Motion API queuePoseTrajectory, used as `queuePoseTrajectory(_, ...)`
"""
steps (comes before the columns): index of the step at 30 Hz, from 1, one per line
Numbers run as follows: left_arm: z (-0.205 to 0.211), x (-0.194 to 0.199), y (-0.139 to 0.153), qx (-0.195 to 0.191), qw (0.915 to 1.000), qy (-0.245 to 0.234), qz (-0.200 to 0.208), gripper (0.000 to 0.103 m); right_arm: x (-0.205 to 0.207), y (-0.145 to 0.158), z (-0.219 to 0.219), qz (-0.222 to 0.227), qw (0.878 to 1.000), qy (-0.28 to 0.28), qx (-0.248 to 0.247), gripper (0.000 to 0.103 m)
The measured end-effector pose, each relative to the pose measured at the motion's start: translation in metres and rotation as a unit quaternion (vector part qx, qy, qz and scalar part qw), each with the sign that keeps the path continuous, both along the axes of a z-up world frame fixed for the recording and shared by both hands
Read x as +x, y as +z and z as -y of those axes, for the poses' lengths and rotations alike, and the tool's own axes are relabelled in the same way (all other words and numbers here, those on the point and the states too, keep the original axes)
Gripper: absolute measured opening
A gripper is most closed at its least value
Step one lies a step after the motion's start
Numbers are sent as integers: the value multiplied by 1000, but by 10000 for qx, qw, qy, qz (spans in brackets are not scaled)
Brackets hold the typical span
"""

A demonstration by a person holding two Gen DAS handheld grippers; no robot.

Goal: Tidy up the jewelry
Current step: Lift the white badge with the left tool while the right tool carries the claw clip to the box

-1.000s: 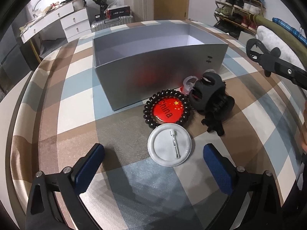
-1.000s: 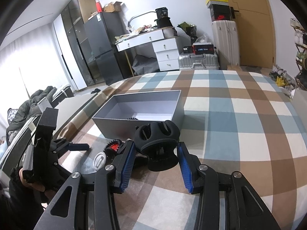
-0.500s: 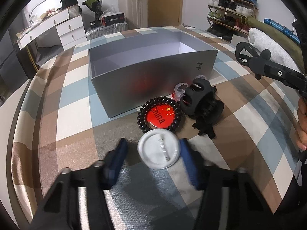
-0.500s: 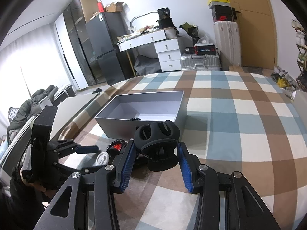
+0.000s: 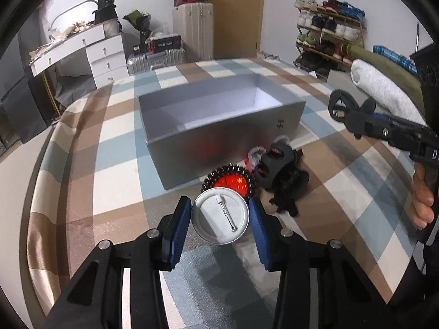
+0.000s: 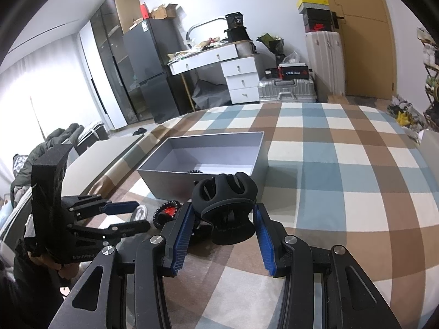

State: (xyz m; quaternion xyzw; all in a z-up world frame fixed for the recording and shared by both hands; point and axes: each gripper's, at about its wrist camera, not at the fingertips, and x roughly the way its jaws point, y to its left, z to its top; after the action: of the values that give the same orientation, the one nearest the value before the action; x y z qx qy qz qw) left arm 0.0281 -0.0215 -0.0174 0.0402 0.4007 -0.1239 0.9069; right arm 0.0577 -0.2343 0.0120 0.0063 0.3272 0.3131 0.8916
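Note:
My left gripper (image 5: 219, 216) is shut on a round white pin badge (image 5: 221, 215), pin side up, just above the checked cloth. Behind it lie a black bead bracelet around a red badge (image 5: 231, 182), a clear hair clip (image 5: 255, 155) and a black claw clip (image 5: 279, 170), all in front of the open grey box (image 5: 219, 126). In the right wrist view my right gripper (image 6: 223, 224) is shut on the black claw clip (image 6: 225, 200), near the box's (image 6: 203, 161) front corner. A black beaded item (image 6: 195, 171) lies inside the box.
The checked cloth (image 6: 343, 181) spreads wide to the right of the box. The left gripper's body (image 6: 82, 219) stands left of the right gripper. Folded blankets (image 5: 384, 87) lie at the far right edge. A white desk (image 5: 82, 52) and suitcases stand beyond.
My left gripper has closed from wide open onto the white pin badge and lifted it slightly. The right gripper has held still on the black claw clip.

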Motion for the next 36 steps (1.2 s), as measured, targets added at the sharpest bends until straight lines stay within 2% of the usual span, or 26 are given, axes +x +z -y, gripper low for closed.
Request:
queuePoseTrajectory(14,-9,0,27,-288,9968,430,605,37,-2,11,-7,104,9998,68,175,43)
queuePoseTrajectory(22,-11,10,33,-447,9947,652,653,37,5,19,-16,102,9996,165,205,43)
queuePoseTrajectory(36,-12,33,42,-508,9924,825,753,37,26,24,-24,-12,9994,78,327,43)
